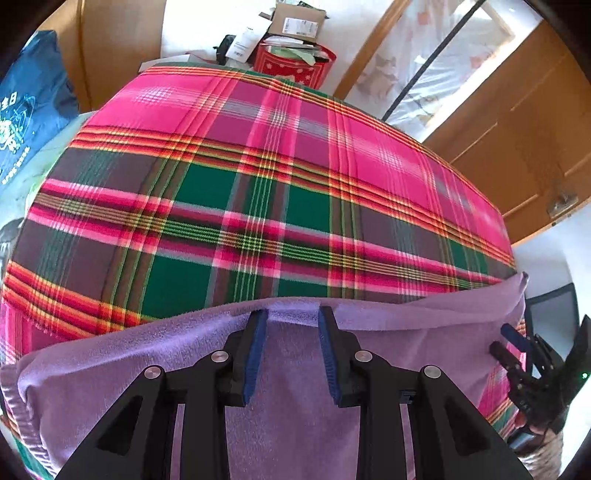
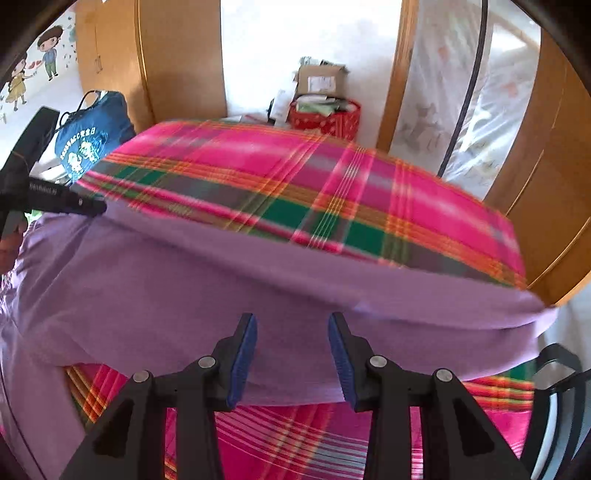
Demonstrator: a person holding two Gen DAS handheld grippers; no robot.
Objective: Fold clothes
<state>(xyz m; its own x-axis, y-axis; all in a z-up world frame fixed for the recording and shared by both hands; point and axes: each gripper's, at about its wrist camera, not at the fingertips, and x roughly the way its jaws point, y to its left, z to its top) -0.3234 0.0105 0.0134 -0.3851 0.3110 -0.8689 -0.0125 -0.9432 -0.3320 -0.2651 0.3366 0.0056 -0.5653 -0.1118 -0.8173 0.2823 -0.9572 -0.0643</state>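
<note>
Left wrist view: fuzzy lilac cloth (image 1: 295,369) drapes woven plaid blanket (image 1: 258,184).

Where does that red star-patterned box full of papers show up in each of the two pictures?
Left wrist view: the red box sits at top centre, just beyond the far edge of the plaid blanket.
Right wrist view: the red box is again at top centre, slightly right, behind the plaid blanket.
Shared landmark: the cardboard box standing right behind it.
</note>
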